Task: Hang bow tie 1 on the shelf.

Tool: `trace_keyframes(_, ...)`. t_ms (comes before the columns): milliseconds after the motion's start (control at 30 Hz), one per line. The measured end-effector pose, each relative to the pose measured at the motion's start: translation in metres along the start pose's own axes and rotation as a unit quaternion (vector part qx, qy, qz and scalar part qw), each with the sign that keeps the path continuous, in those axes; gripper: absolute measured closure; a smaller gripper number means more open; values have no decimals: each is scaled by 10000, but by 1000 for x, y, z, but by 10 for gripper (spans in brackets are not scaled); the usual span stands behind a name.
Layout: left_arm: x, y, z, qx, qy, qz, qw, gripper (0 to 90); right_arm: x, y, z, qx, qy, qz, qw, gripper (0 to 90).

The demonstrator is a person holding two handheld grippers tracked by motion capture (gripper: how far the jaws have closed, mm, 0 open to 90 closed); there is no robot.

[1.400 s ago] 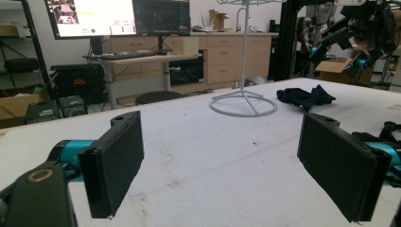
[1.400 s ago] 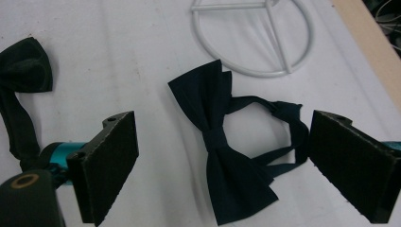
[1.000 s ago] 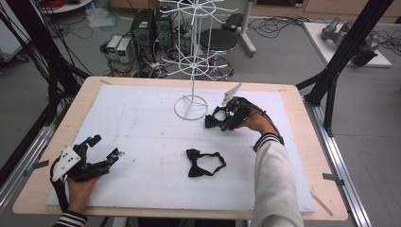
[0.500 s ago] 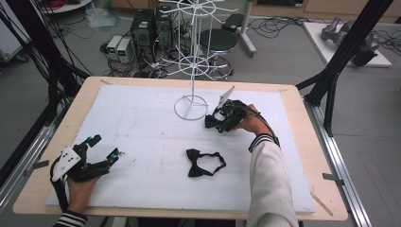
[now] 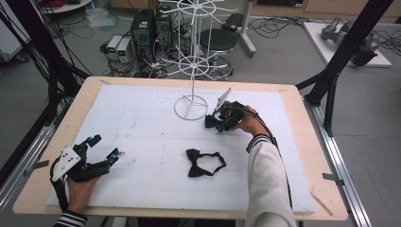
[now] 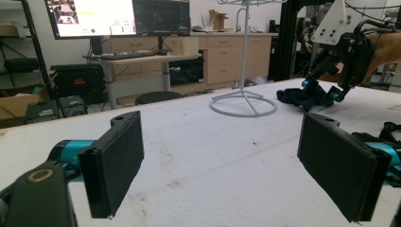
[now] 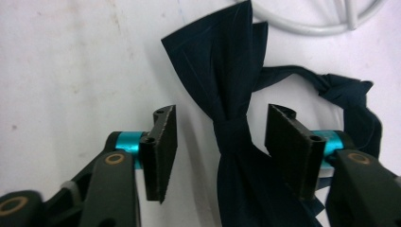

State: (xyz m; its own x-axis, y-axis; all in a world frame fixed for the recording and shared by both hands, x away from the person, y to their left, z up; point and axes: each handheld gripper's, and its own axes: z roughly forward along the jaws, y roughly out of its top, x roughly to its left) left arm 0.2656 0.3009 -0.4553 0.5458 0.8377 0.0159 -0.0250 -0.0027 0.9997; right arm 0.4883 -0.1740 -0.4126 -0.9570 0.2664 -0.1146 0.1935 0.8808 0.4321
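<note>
bow tie (image 7: 231, 94) lies between the closing jaws of the right gripper (image 7: 220, 142), not yet pinched, beside the rack base (image 5: 191, 107); left gripper (image 6: 222, 161) rests near left, wide open.

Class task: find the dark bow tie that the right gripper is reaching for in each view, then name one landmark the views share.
High view: dark bow tie right of centre, under the right gripper, beside the stand's ring.
Left gripper view: upper right, a dark heap on the white mat.
Right gripper view: centre, its knot between the jaws, which have just been closing but are not touching it.
Shared landmark: white wire stand's ring base.
</note>
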Motion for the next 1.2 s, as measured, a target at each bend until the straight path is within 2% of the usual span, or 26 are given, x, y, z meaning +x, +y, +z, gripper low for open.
trace_keyframes(167,0,0,0,4,-8,13,10000,158,-1,-1,2,53,-11,13,10000,522)
trace_keyframes(200,0,0,0,-1,0,-1,10000,158,-1,0,2,89,-12,-14,10000,582)
trace_keyframes(367,0,0,0,6,-8,14,10000,158,0,1,3,147,-40,-39,9999,708)
trace_keyframes(433,0,0,0,5,-3,8,10000,158,0,1,4,96,-12,-11,10000,729)
trace_keyframes(700,0,0,0,2,-12,19,10000,158,0,1,2,20,-7,23,10000,746)
trace_keyframes(733,0,0,0,4,-5,13,10000,158,0,0,1,-66,-7,85,9999,745)
trace_keyframes(1000,0,0,0,-5,-4,12,10000,158,0,-1,-8,-234,2,112,9997,746)
trace_keyframes(1200,0,0,0,-1,-5,18,10000,158,-1,-2,-20,-504,-20,213,9985,745)
